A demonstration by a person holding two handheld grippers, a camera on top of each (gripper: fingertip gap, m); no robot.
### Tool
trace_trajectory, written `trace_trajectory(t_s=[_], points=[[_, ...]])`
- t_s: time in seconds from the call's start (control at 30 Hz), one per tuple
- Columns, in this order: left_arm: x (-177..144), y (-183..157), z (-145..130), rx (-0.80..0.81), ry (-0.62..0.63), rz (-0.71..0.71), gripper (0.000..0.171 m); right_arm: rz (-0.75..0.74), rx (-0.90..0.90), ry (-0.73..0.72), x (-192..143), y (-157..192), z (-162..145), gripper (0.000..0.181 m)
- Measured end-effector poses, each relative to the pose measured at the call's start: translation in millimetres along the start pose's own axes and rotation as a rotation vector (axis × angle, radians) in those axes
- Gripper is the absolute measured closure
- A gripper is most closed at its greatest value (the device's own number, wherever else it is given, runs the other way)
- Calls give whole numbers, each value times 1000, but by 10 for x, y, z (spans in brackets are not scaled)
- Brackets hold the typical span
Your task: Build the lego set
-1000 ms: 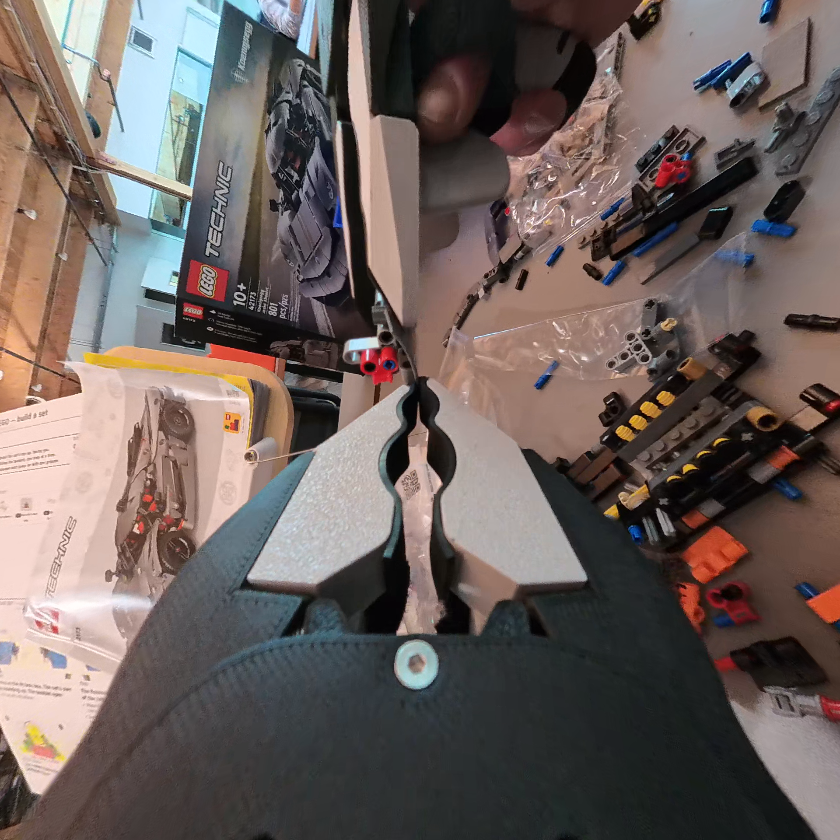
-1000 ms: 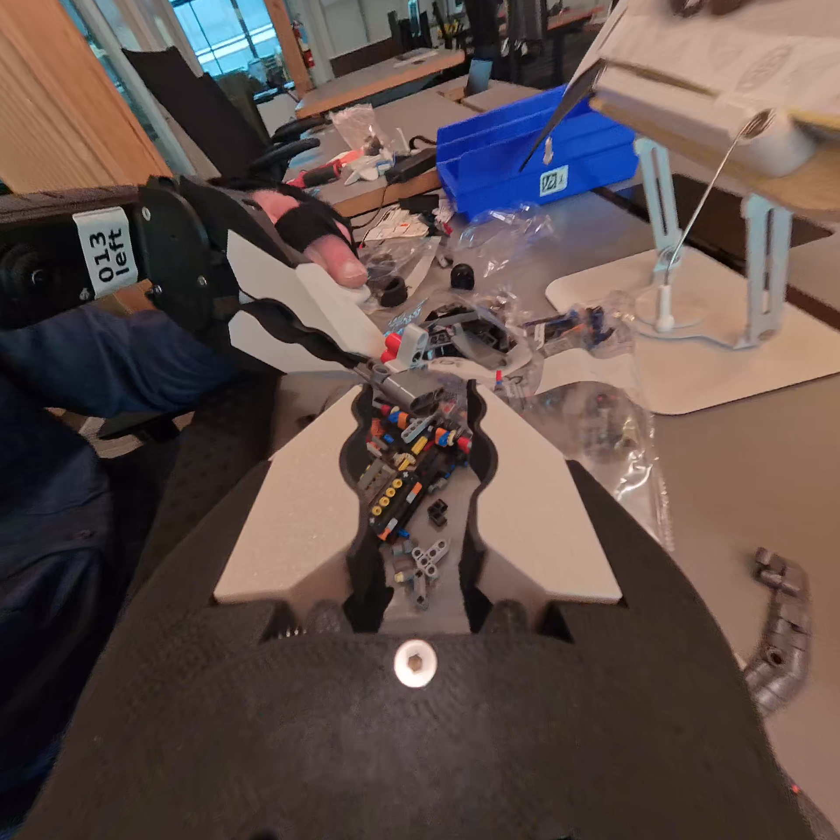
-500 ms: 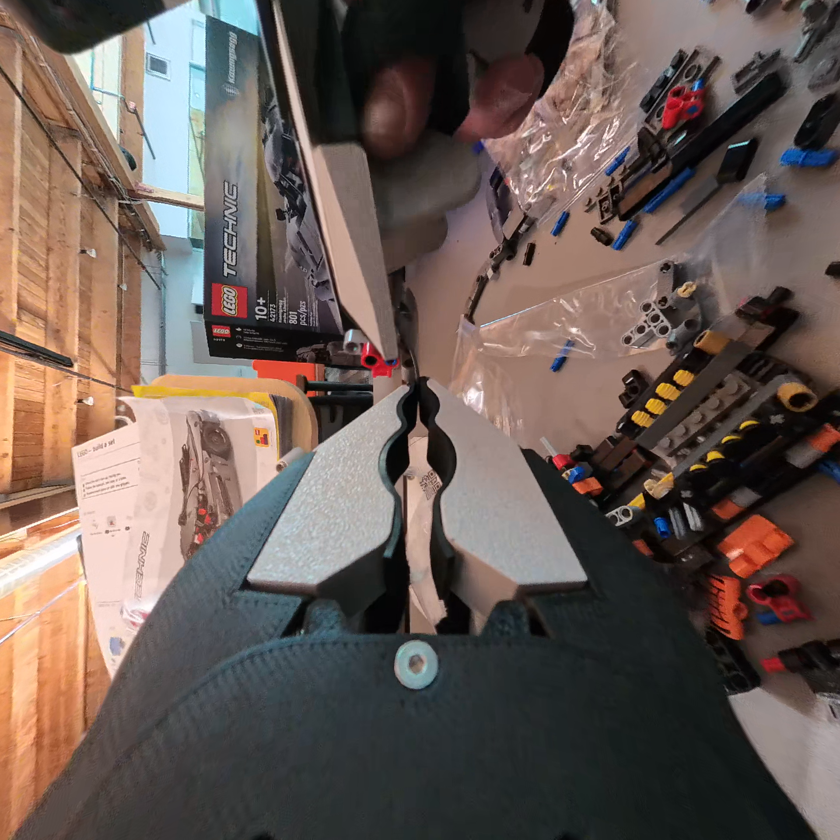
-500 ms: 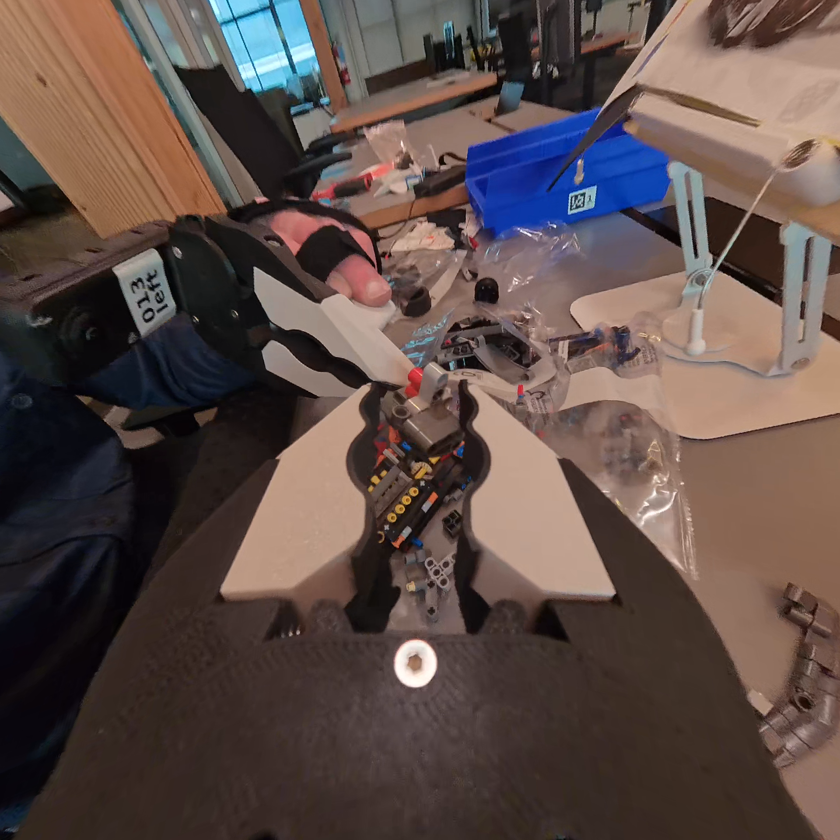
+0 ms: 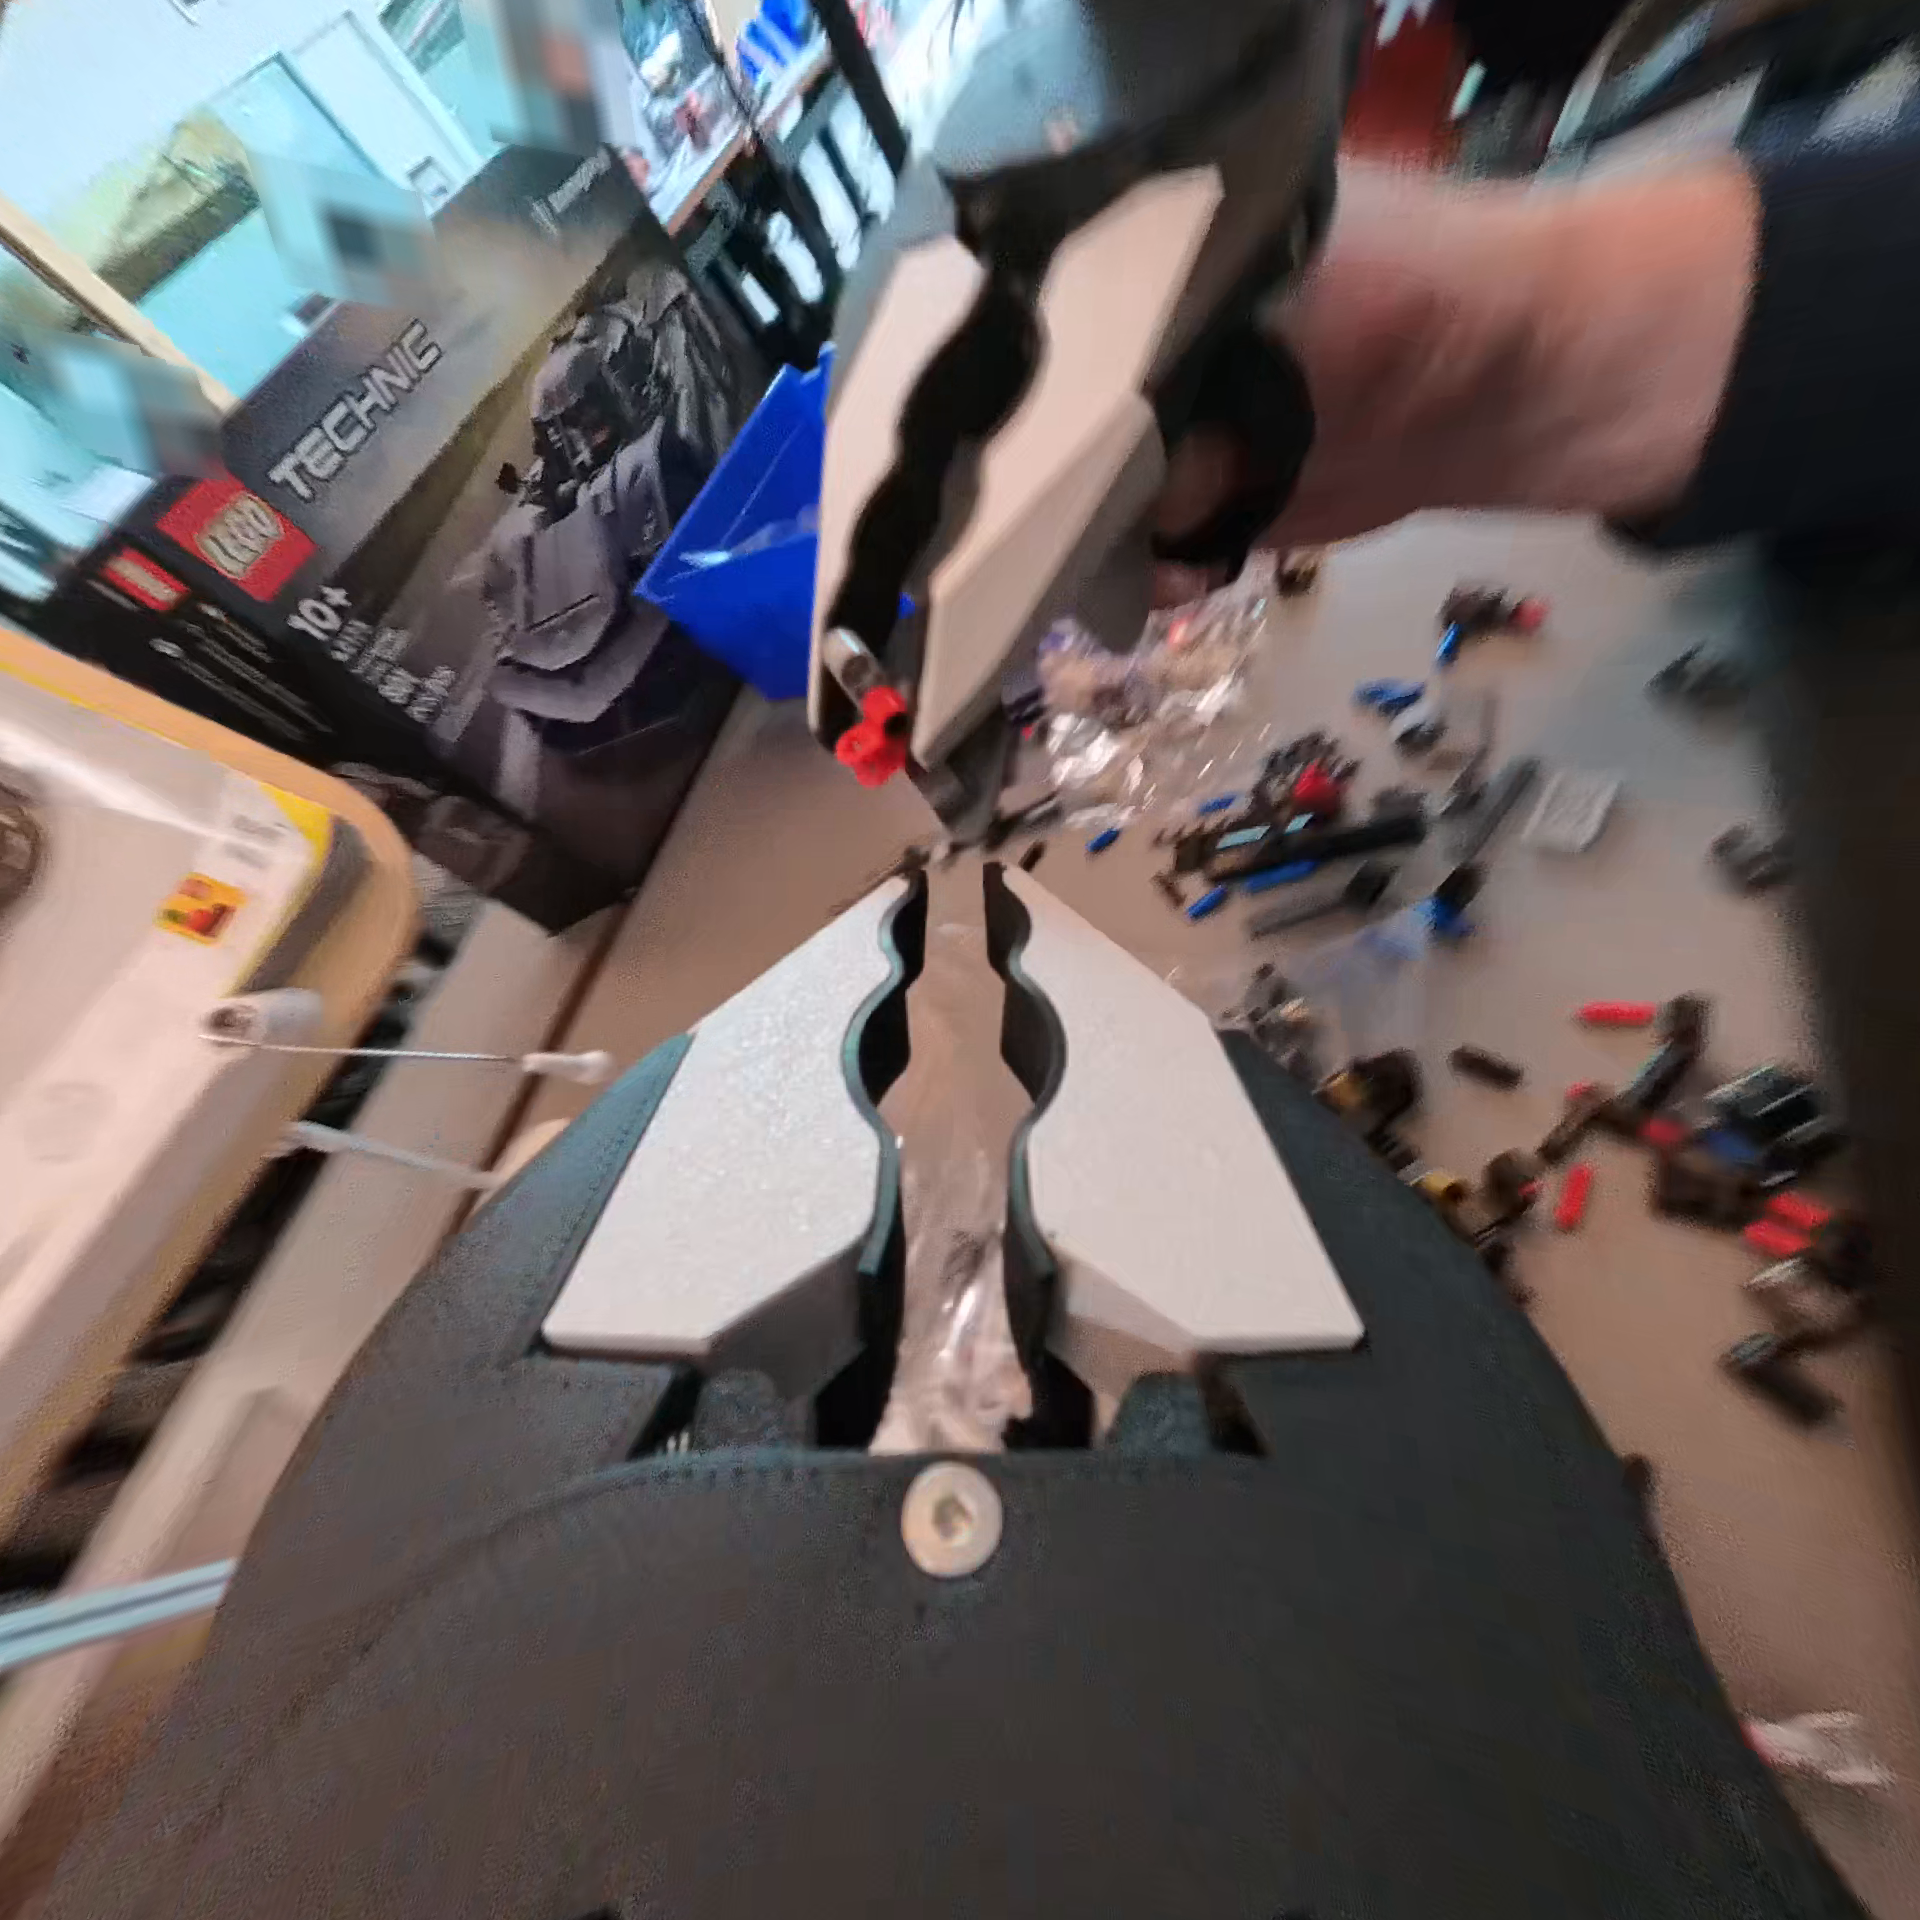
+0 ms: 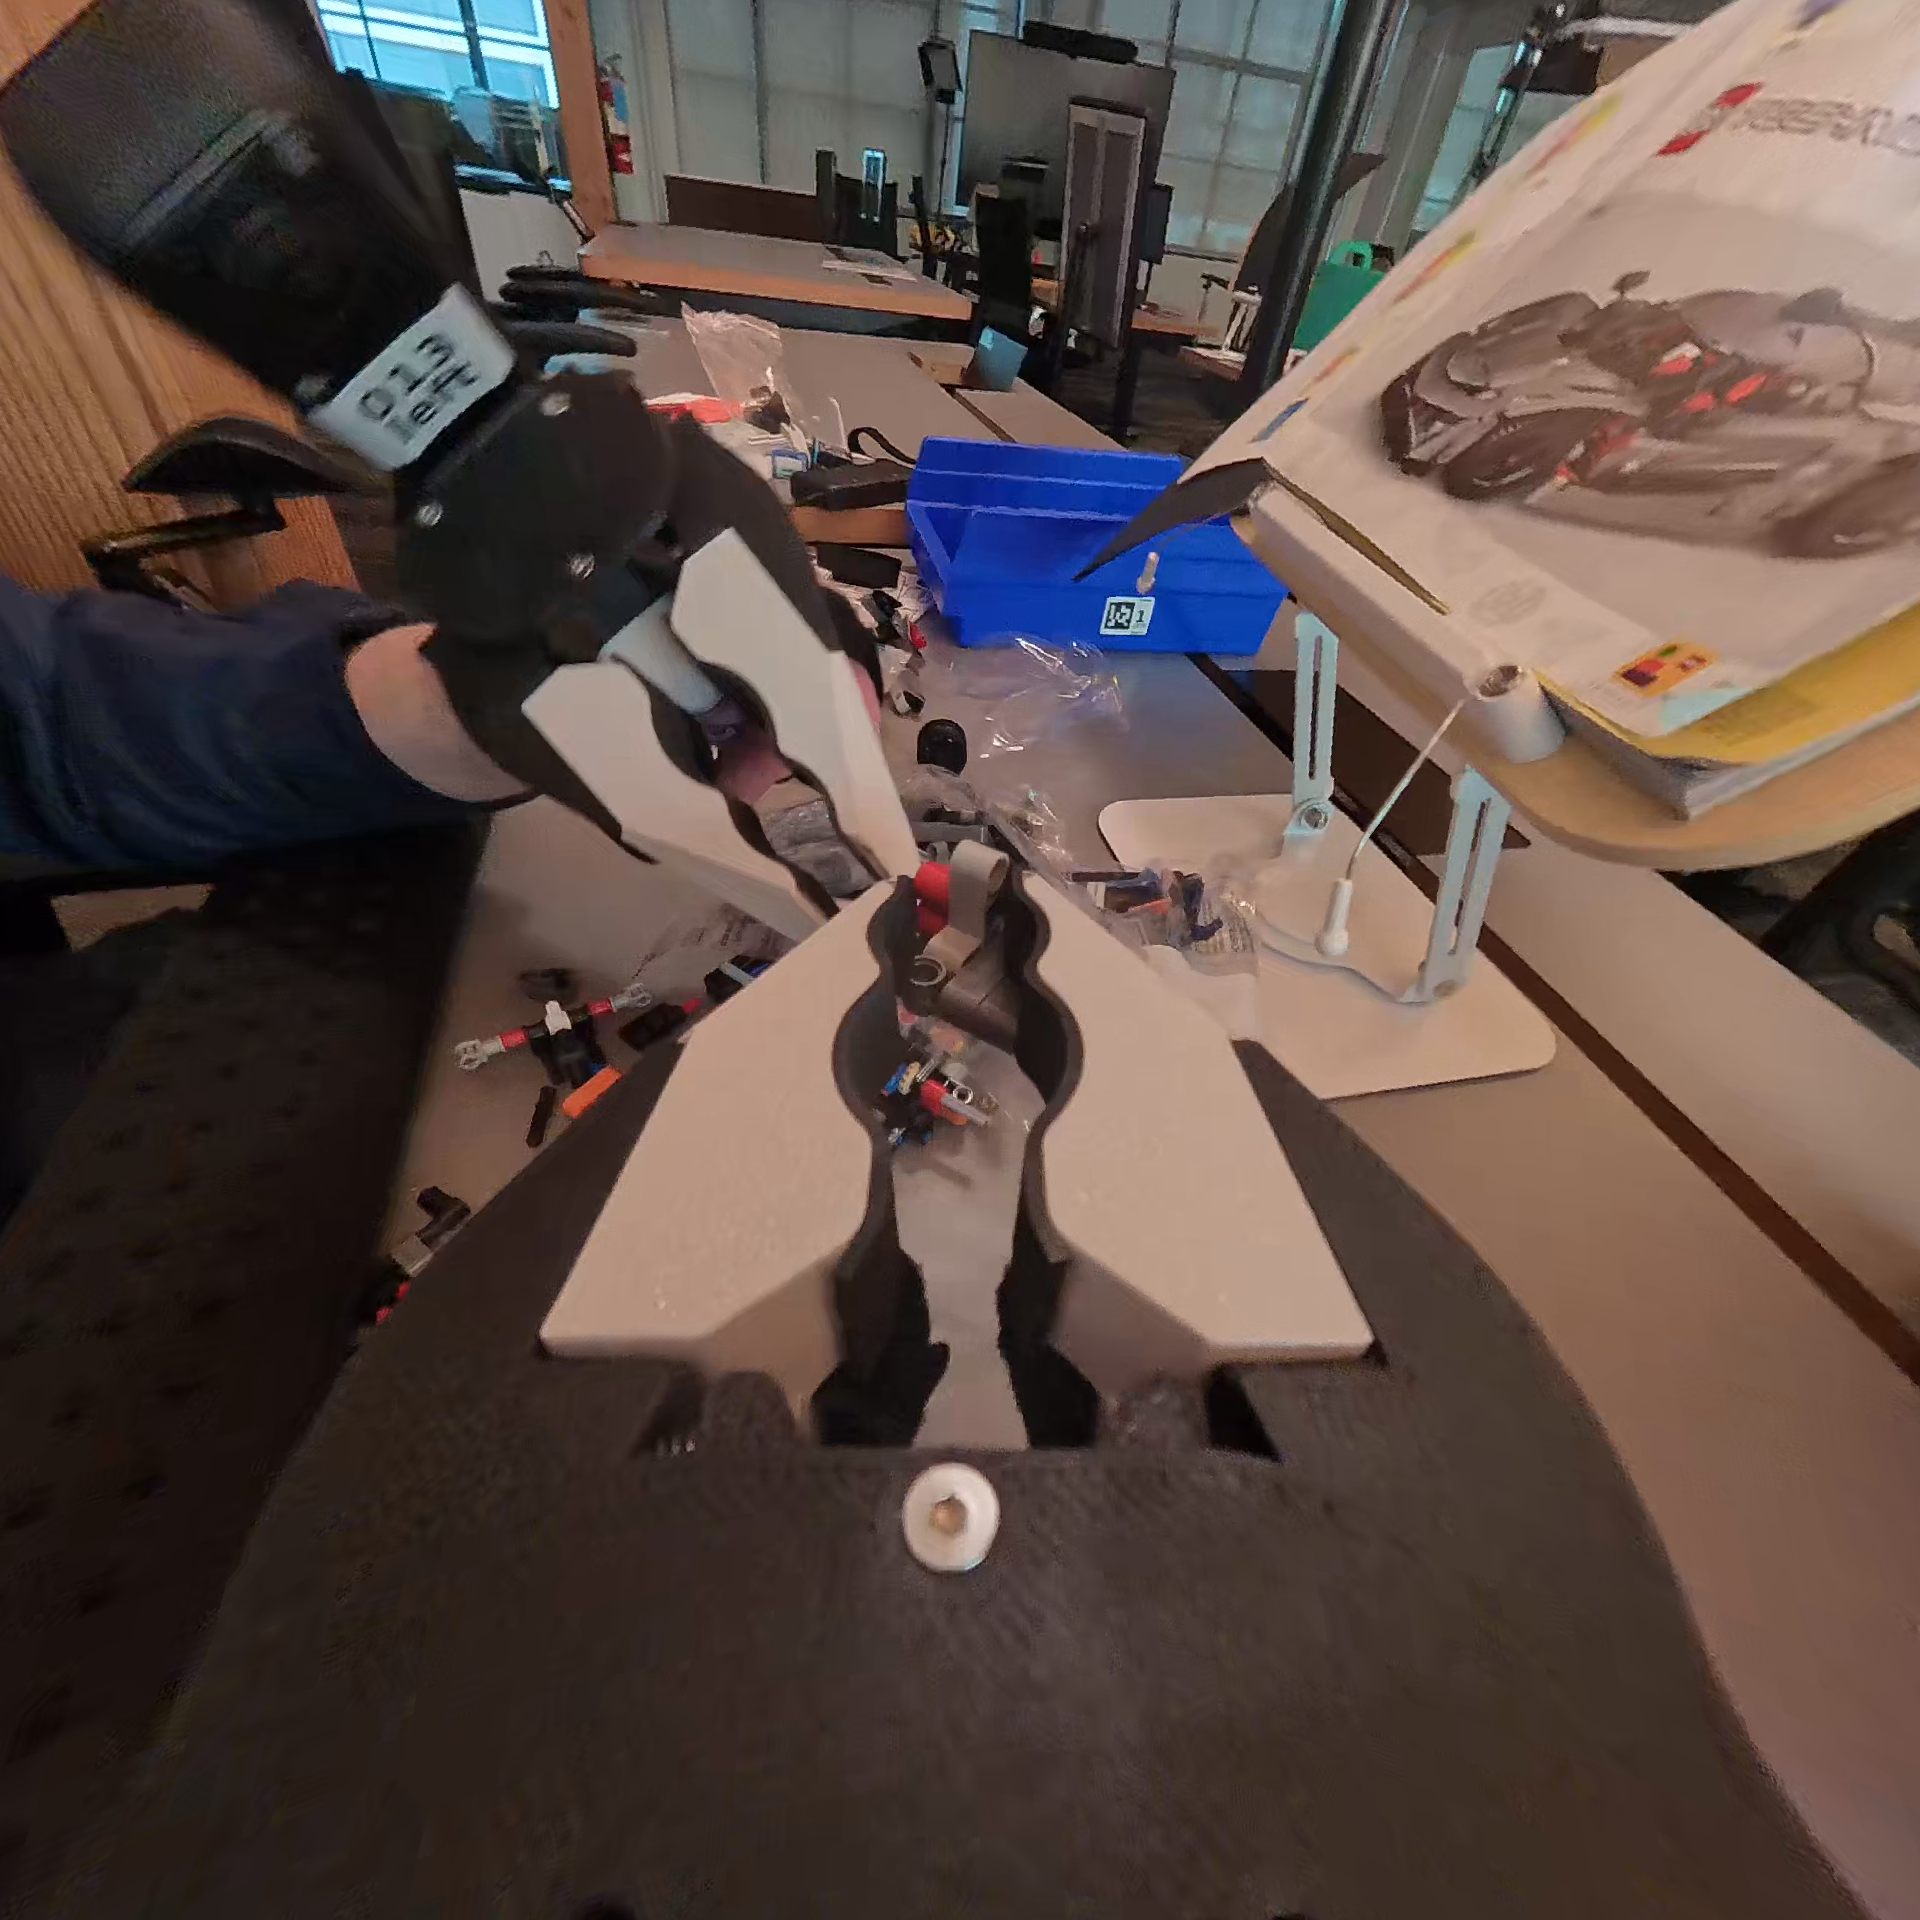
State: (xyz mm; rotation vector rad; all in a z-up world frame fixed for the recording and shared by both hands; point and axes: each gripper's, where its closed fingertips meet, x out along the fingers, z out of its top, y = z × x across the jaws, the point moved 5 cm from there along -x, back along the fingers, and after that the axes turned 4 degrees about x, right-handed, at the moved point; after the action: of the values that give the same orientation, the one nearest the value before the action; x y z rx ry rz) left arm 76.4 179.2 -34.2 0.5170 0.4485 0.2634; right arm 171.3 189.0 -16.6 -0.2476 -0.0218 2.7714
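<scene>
My right gripper (image 6: 961, 883) is shut on a small grey Lego piece with a red pin (image 6: 961, 914) and holds it above the table. In the left wrist view, which is blurred, the same gripper (image 5: 883, 756) comes down from the top with the red pin (image 5: 869, 727) at its tips. My left gripper (image 5: 954, 878) is open a little and empty, its tips just below that piece. It also shows in the right wrist view (image 6: 871, 900), its fingers apart, close to the left of the held piece.
An instruction booklet (image 6: 1610, 416) lies on a white stand (image 6: 1351, 1018) to the right. A blue bin (image 6: 1039, 561) and the set's box (image 5: 416, 540) stand behind. Loose pieces (image 5: 1299, 852) and plastic bags (image 6: 1174, 904) cover the grey table (image 6: 1558, 1351). The tips of both grippers are at nearly the same place.
My right gripper has shut on the grey-and-red piece. My left gripper, shut at that piece before, has opened, let go and swung round. Both views have shifted.
</scene>
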Motion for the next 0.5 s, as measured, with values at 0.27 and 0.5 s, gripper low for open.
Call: trace_trajectory(t_s=[0.27,0.5], points=[[1,-56,72,-432,-194,-326,146,14,-136,-43,31,139,70,168],[7,-29,67,-556,-239,-387,158,35,-206,-60,41,231,95,168]])
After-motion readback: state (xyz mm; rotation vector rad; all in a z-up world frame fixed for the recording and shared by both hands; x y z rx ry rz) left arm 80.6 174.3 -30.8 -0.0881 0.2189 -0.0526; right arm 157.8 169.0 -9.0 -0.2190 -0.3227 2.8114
